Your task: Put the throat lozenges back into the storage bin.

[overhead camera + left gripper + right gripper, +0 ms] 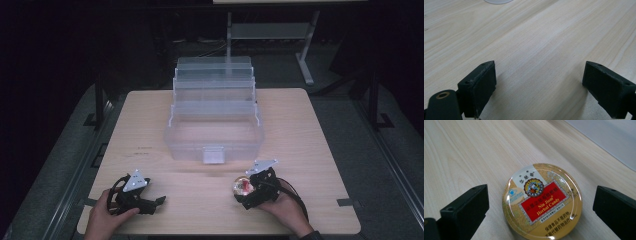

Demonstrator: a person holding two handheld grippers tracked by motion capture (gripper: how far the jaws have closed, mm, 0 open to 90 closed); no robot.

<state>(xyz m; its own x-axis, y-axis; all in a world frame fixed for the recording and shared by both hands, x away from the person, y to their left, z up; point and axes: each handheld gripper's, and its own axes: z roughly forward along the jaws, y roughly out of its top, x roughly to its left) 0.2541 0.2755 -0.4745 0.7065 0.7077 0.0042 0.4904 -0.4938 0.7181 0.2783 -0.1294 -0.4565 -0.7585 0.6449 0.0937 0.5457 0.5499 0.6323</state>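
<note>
Right gripper (540, 212) spread wide, a jaw on either side of the tin (542, 201) and clear of both edges. Tin flat on the table (461, 152), label up, near the front edge and just ahead of the right hand (285, 207). In the high view, tin (243, 186) well short of the open clear box (215, 132). Left gripper (539, 87) also wide, holding nothing, low over bare wood. Likely risks: jaws closing off-centre and squirting the round, smooth tin sideways; pads riding up the shallow rim and losing the grip; tin sliding off the near edge if nudged backward.
</note>
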